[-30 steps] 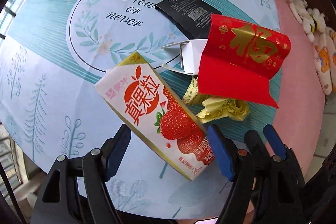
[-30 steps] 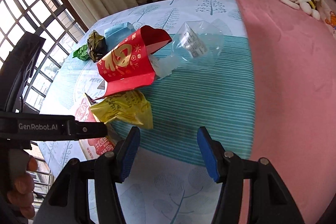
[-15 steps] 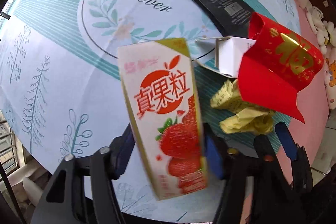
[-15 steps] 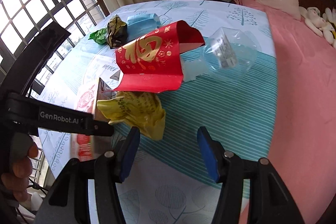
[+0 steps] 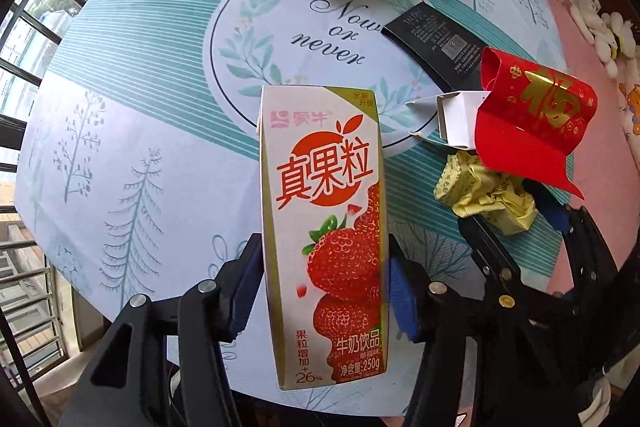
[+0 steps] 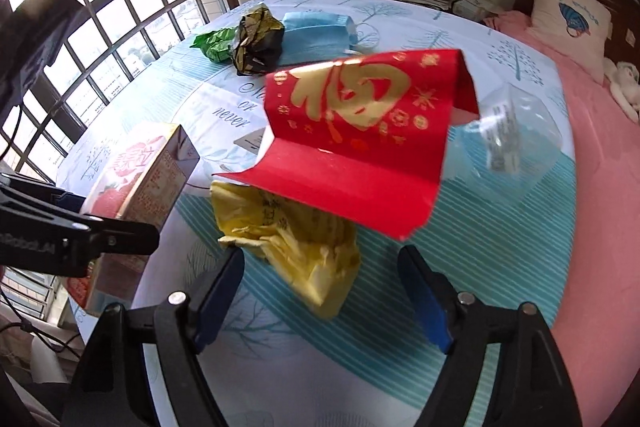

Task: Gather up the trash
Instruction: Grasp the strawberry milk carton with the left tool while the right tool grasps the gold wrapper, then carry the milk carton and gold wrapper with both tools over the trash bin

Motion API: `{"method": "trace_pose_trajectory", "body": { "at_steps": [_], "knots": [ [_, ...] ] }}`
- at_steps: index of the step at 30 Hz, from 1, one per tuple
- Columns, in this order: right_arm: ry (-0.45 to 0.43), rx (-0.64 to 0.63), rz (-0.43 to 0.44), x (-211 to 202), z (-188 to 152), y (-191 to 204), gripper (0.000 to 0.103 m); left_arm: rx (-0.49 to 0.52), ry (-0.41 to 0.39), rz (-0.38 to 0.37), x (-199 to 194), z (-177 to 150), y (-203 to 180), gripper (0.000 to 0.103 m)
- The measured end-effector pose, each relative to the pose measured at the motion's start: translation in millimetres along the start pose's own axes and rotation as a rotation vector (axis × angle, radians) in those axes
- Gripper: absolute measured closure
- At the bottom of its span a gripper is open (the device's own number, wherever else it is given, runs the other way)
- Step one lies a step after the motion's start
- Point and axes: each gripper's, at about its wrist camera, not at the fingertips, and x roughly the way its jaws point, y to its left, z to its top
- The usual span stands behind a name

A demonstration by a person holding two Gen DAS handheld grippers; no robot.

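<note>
- Trash is spread over a round table [image 5: 132, 131]; one piece, a strawberry milk carton [image 5: 324, 227], is clamped upright between the blue pads of the left gripper [image 5: 322, 291] and appears to be raised off the cloth.
- The step in hand is judged to be the carrying away of the carton; no bin is seen in either view, so a place for it must first be found.
- The right gripper [image 6: 320, 287] is held wide open with nothing between its fingers, poised just before a crumpled yellow wrapper [image 6: 296, 247], which is judged the likely next pick; a closing on the wrapper is called for, without the red envelope [image 6: 360, 131] overhanging it being caught.
- On the carton, "真果粒", the Mengniu mark "蒙牛", "牛奶饮品", "净含量:250g" and "果粒增加+26%" are read.
- The envelope is stamped with a gold "福".
- "Now or never" is printed on the cloth.
- A black packet [image 5: 436, 43] bears small print that cannot be made out.
</note>
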Motion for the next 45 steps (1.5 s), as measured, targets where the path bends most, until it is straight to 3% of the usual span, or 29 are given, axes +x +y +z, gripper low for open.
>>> {"method": "trace_pose_trajectory", "body": {
  "at_steps": [5,7,9,16,26,39,45],
  "knots": [
    [-0.018,0.003,0.019,1.4,1.8,9.8,0.027,0.016,-0.015,0.001,-12.5,0.2,20.7,0.047],
    [-0.008,0.039,0.031,4.2,1.3,11.0,0.062,0.039,-0.025,0.009,-16.5,-0.4,24.2,0.047],
    [-0.021,0.087,0.022,2.4,-2.5,13.4,0.068,0.074,-0.036,0.024,-20.7,-1.3,24.5,0.047],
    [-0.063,0.257,0.078,-14.1,-23.4,29.1,0.070,0.200,-0.068,0.054,-40.6,-14.0,36.4,0.047],
    [-0.118,0.363,-0.007,-47.1,-44.2,81.9,0.070,0.333,-0.111,0.023,-69.1,-37.5,87.5,0.047],
    [-0.230,0.591,-0.101,-75.2,-75.5,222.5,0.070,0.620,-0.276,-0.056,-109.1,-101.9,202.0,0.047],
    [-0.191,0.627,-0.132,-81.2,-97.6,280.8,0.070,0.674,-0.262,-0.096,-111.9,-130.2,245.9,0.047]
  ]
}}
